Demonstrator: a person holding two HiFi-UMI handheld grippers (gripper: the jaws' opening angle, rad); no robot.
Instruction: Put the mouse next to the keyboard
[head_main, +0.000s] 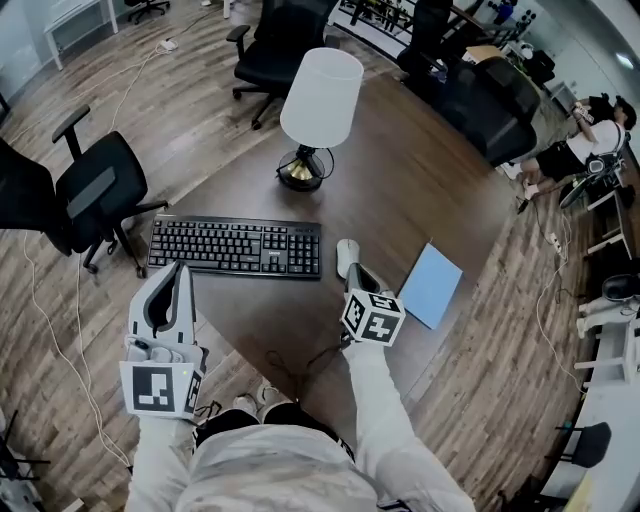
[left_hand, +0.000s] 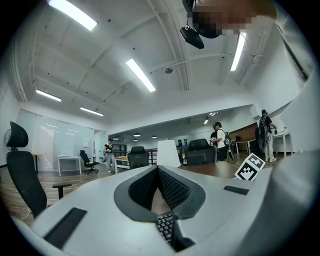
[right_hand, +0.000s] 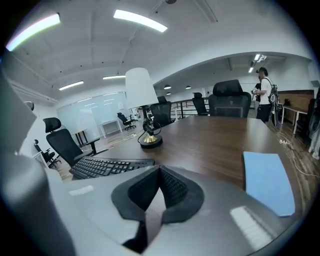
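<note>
A black keyboard (head_main: 236, 247) lies on the dark wooden table (head_main: 420, 180), and a white mouse (head_main: 346, 257) sits just off its right end. My right gripper (head_main: 357, 271) is right behind the mouse, jaws shut with their tips meeting and nothing between them. In the right gripper view the gripper (right_hand: 159, 168) points over the table with the keyboard (right_hand: 107, 166) to its left; the mouse is hidden there. My left gripper (head_main: 181, 268) hovers at the keyboard's near left corner, shut and empty. The left gripper view shows the closed tips (left_hand: 158, 169) tilted upward, with keyboard keys (left_hand: 165, 226) below them.
A white-shaded lamp (head_main: 318, 105) stands behind the keyboard. A light blue pad (head_main: 431, 285) lies right of the mouse. A thin cable (head_main: 300, 362) crosses the table's near edge. Office chairs (head_main: 95, 190) stand to the left and at the back (head_main: 280, 40). People are at the far desks (right_hand: 262, 95).
</note>
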